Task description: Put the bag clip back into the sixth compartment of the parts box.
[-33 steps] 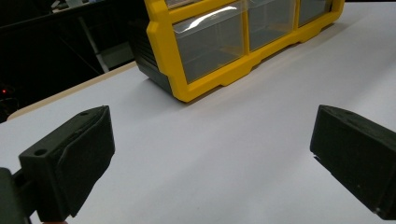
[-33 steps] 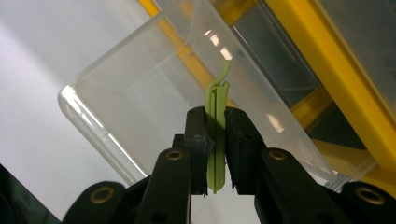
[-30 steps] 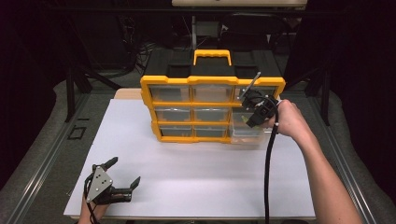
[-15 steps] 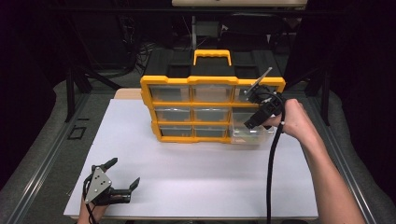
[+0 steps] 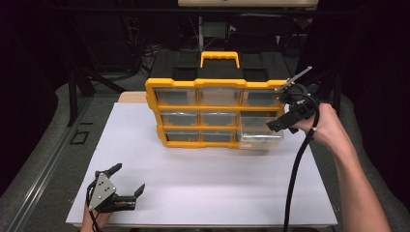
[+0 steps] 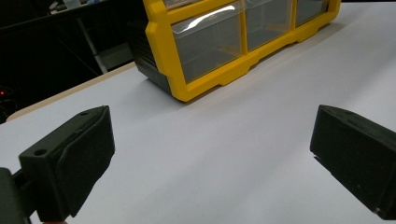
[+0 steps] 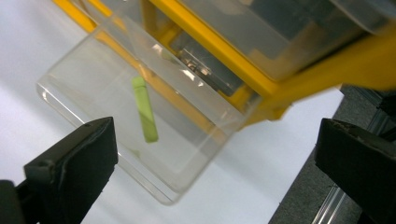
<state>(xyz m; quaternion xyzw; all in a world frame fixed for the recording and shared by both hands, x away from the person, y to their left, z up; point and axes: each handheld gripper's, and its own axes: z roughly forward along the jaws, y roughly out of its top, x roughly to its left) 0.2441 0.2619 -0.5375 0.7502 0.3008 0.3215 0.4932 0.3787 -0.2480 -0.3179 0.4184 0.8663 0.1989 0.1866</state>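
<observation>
My right gripper (image 5: 283,121) hangs over the pulled-out clear drawer (image 7: 140,121) of the yellow organizer (image 5: 212,113), jaws released, probably to reach the green stick (image 7: 144,109) inside. Left gripper (image 5: 126,189) rests released on the bench (image 5: 217,179), out of the way.

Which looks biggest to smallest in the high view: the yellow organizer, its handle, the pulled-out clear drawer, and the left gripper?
1. yellow organizer
2. pulled-out clear drawer and left gripper: they look alike, and the gripper is nearer the camera, so I won't rank them.
3. handle: smallest, though it sits farther back.
</observation>
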